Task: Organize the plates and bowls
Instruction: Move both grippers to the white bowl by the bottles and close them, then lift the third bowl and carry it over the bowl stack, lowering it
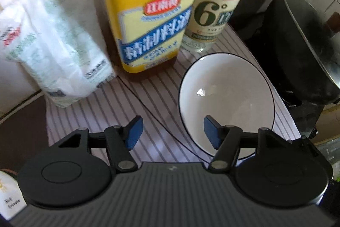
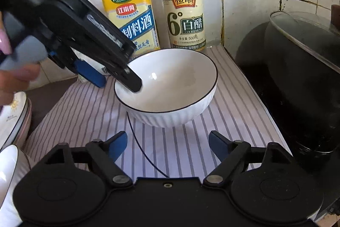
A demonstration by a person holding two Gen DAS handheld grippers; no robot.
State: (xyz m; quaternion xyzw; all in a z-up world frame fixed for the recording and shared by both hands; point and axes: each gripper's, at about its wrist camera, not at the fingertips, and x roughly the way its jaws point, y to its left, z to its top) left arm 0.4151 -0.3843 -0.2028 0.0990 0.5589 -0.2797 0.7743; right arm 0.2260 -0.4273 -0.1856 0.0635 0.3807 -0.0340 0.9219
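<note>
White bowl sits on the striped table; your left claw stands wide astride its near-left rim, one finger inside. Your right claw, wide and empty, hangs farther back.

Blurred: plastic bag at left. Cut off by edges: stacked plates, black pot, both bottle necks.

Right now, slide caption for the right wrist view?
Left tongs open astride the rim of the white black-rimmed ribbed bowl on striped cloth; right tongs open, short of it.
</note>
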